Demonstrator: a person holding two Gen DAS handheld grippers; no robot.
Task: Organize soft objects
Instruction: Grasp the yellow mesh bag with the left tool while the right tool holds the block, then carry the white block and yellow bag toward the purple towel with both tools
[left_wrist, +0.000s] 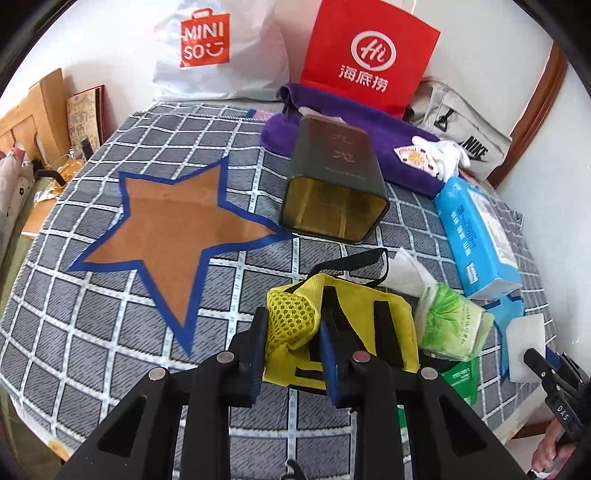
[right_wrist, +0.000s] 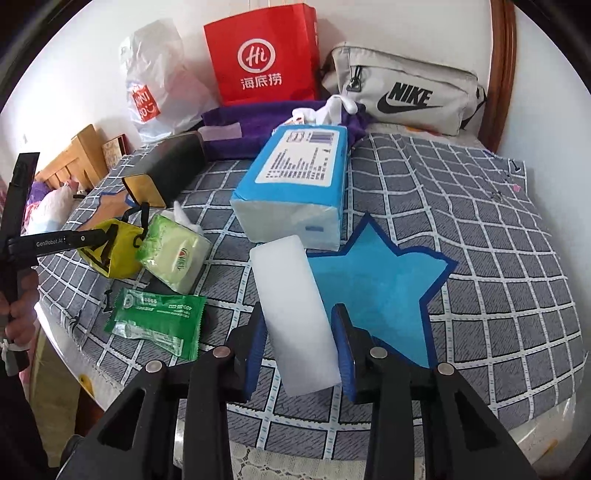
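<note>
- The left gripper (left_wrist: 291, 354) pinches the yellow pouch (left_wrist: 354, 325) by its mesh corner.
- The right gripper (right_wrist: 301, 354) squeezes the white block (right_wrist: 295, 314), which points long-ways away from the jaws.
- The blue star (right_wrist: 384, 295) lies just right of the block, touching it (maybe its goal).
- Only the left view shows the brown star (left_wrist: 177, 229), up and left of the pouch.

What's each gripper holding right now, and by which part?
The left gripper pinches the yellow pouch by its mesh end. The right gripper straddles the white foam block's near end; a firm grip can't be confirmed.
</note>
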